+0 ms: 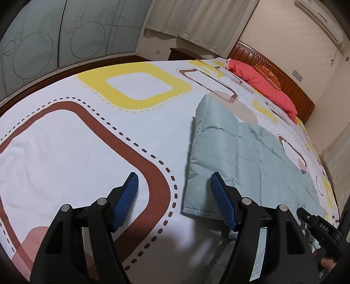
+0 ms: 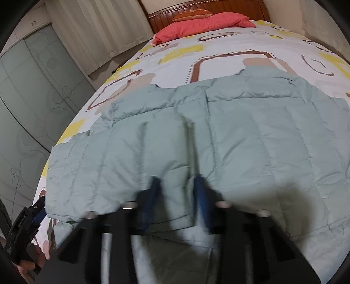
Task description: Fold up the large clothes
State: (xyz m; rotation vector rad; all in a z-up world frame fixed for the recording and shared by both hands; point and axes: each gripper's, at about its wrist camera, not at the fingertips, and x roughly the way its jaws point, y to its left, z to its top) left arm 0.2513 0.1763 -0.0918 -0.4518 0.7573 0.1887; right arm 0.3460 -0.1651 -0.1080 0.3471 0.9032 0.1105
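Note:
A pale green quilted down coat lies spread flat on the bed; its left edge shows in the left wrist view. My left gripper is open and empty, just above the sheet beside the coat's near left corner. It also shows in the right wrist view at the left edge. My right gripper is blurred by motion, its blue fingers parted over the coat's near hem, with a fold of the coat between them. It appears in the left wrist view at the right.
The bed has a white sheet with yellow and brown squares. A red pillow lies by the wooden headboard. A frosted wardrobe and curtains stand beyond the bed.

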